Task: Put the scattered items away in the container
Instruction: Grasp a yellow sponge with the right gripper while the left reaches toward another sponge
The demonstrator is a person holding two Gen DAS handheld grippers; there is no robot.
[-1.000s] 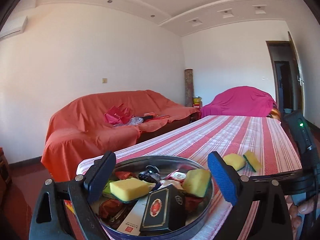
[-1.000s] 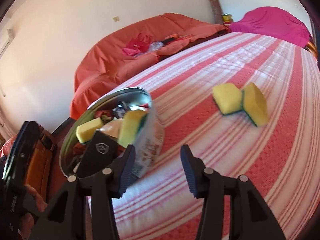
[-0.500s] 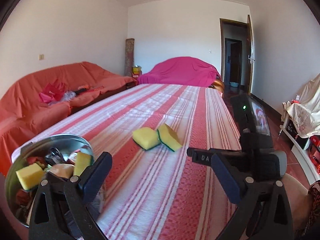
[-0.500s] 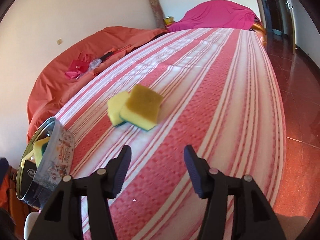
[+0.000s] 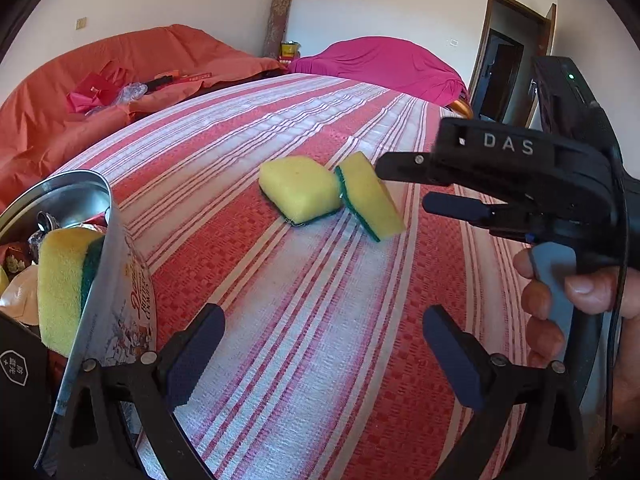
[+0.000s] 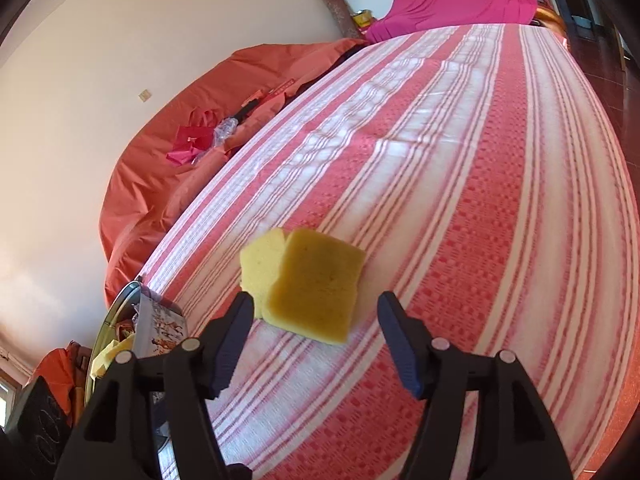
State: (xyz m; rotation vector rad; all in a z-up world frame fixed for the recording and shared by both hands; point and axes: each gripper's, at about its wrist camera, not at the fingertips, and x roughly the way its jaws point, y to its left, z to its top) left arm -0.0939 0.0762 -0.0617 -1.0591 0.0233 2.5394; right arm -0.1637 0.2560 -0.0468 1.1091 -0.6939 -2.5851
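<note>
Two yellow sponges with green backs lie side by side on the striped table: one lies flat, the other leans tilted against it. In the right wrist view the nearer sponge sits just ahead of my open, empty right gripper, with the other sponge behind it. The round metal tin stands at the left, holding a sponge and several packets. My left gripper is open and empty, beside the tin. The right gripper shows from the side, right of the sponges.
The red-and-white striped tablecloth covers a long table. An orange-covered sofa with red bags stands to the left, a pink-covered chair at the far end. A black box sits in the tin.
Both grippers have swung away from the tin toward the two sponges. The right gripper has come close to the nearer sponge; both stay open.
</note>
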